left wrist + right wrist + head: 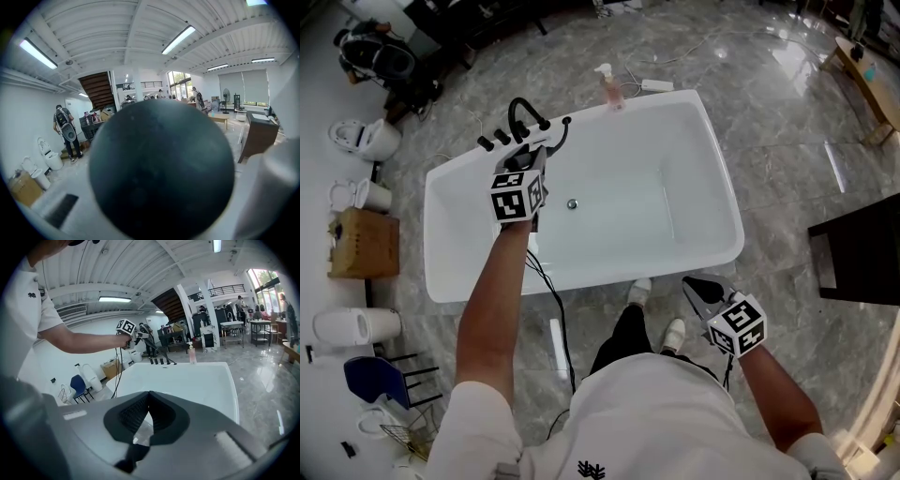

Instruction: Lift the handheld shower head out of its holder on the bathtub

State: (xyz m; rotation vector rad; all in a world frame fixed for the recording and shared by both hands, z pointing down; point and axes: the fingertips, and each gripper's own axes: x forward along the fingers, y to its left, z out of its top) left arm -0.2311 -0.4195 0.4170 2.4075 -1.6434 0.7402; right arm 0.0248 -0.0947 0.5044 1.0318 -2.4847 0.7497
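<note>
My left gripper [534, 161] is shut on the black handheld shower head [551, 142] over the far left rim of the white bathtub [712, 141]. It is right beside the black arched faucet [520, 111] and its knobs [492, 142]. In the left gripper view the round black shower head [161, 173] fills the middle and hides the jaw tips. The right gripper view shows the shower head [142, 336] raised above the row of knobs [155, 361]. My right gripper [701, 291] hangs near the tub's front right corner, shut and holding nothing, its pads meeting at their tips [149, 394].
A pink soap bottle [612, 91] stands on the tub's far rim. The drain [572, 203] sits in the tub floor. Toilets [370, 139], a cardboard box [364, 244] and a blue chair [375, 380] line the left wall. A dark cabinet [862, 253] stands at the right. A person [65, 131] stands far off.
</note>
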